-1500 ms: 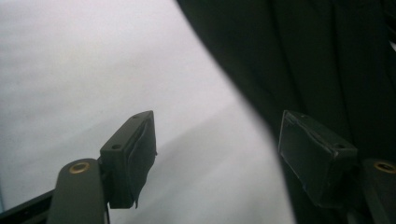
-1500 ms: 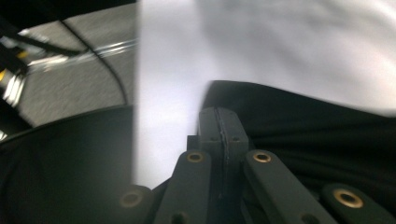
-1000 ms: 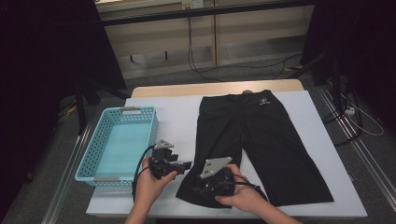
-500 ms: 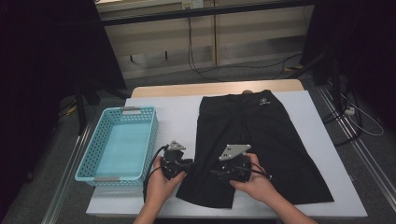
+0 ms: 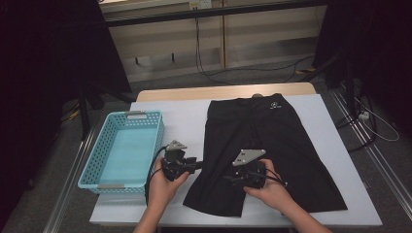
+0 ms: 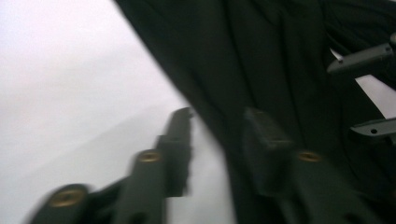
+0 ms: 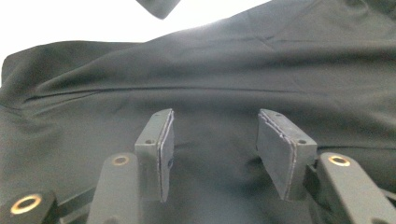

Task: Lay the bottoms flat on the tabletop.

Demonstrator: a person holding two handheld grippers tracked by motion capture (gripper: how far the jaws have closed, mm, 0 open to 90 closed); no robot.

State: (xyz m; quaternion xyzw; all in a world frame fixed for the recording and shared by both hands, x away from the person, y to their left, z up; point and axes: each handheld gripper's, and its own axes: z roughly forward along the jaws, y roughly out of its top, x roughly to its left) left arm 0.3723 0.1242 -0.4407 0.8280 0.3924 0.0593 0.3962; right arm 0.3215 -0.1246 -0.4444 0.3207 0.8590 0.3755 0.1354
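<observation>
We hold our left tongs [image 5: 194,162] with the jaws spread apart and nothing between them; in the left gripper view [image 6: 218,135] one jaw hangs over the bare white tabletop [image 6: 70,84] and the other over the edge of the black shorts [image 6: 280,70], so the hem side of the garment runs right between them, though that view is blurred and we cannot tell whether either jaw touches the cloth. Our right tongs [image 5: 232,177] are also wide open and hold nothing; in the right gripper view [image 7: 212,154] both pads [image 7: 166,149] stand just above the shorts [image 7: 224,74], with dark fabric and a long seam stretching ahead of them. In the high view the shorts [image 5: 272,141] lie flat on the tabletop [image 5: 184,116], waistband at the far end from both tongs, one leg under the right tongs and its outer edge just beside the left tongs. A light blue plastic basket [image 5: 99,158] sits on the outer side of the left tongs, near our left hand [image 5: 163,184]. Our right hand [image 5: 272,189] rests over the near leg of the shorts.
</observation>
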